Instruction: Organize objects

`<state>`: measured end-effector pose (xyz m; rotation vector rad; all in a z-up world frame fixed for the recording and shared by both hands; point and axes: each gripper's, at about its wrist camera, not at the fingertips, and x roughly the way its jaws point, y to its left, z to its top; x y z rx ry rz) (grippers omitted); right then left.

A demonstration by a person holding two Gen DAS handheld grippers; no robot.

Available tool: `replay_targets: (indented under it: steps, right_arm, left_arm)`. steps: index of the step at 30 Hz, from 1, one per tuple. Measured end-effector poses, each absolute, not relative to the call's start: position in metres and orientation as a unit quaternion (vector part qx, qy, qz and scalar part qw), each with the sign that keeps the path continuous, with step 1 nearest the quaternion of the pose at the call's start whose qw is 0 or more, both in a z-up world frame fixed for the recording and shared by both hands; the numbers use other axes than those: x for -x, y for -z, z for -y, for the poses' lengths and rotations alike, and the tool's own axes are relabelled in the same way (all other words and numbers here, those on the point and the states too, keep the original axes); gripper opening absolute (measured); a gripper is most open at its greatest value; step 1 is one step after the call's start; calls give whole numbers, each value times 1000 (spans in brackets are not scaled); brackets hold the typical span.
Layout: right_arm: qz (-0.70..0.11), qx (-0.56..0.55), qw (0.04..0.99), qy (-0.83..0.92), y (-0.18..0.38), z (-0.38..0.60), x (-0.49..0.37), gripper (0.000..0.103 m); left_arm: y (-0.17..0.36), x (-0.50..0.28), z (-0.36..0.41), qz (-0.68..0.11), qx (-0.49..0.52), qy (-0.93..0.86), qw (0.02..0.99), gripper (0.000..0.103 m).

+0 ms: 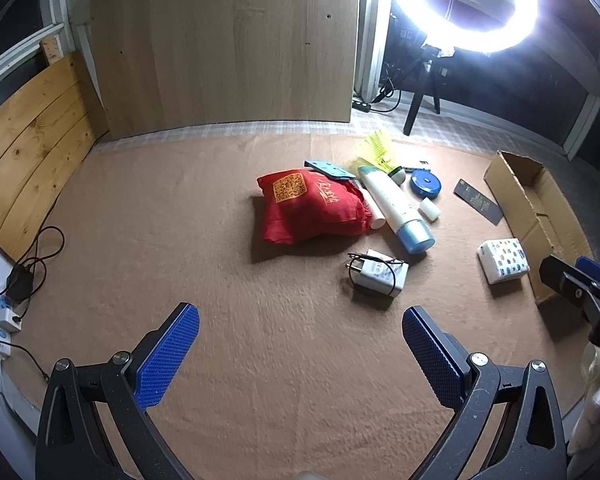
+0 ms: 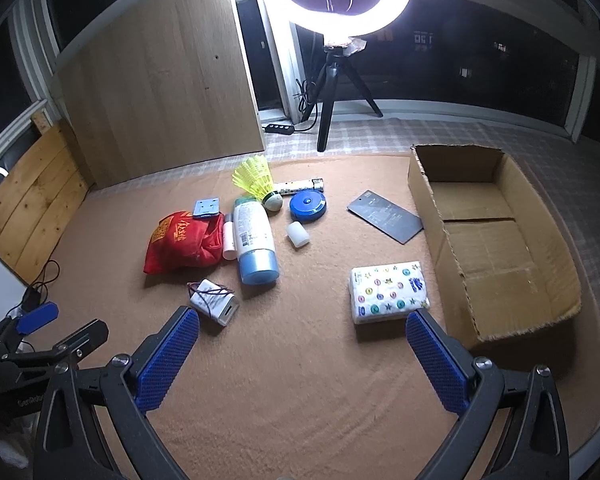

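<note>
On a brown mat lie a red pouch (image 1: 312, 208) (image 2: 184, 242), a white bottle with a blue cap (image 1: 396, 210) (image 2: 254, 238), a white charger with a cable (image 1: 378, 272) (image 2: 214, 300), a tissue pack (image 1: 503, 260) (image 2: 388, 290), a blue round case (image 1: 425, 183) (image 2: 308, 206), a yellow shuttlecock (image 1: 380, 152) (image 2: 256, 178) and a dark card (image 1: 478, 201) (image 2: 384, 216). An open cardboard box (image 1: 532, 208) (image 2: 496, 240) stands on the right. My left gripper (image 1: 300, 340) is open and empty, short of the charger. My right gripper (image 2: 302, 344) is open and empty, just short of the tissue pack.
A ring light on a tripod (image 2: 332, 92) stands behind the mat. A wooden panel (image 1: 224, 48) leans at the back. A power strip with cables (image 1: 8, 312) lies at the left edge. A small white cap (image 2: 298, 234) and a blue plate (image 2: 207, 207) lie among the objects.
</note>
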<state>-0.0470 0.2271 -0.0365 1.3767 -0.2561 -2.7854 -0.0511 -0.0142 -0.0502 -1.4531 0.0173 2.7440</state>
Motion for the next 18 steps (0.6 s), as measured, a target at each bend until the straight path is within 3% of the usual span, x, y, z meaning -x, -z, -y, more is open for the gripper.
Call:
replay_targets:
  steps: [8,13,18]
  right_arm:
    - [95,-465,34,880,52,-228,73,90]
    - [101,-493,69,861,68,-219,86,60]
    - [70,-507,112,852,75,-194,99,43]
  left_arm:
    - [63,71,11,-7,478,-878,25,92]
    - [76,81,8,-11,490,-871,32,81]
    - [86,83,13,-7,497,-867,30,79]
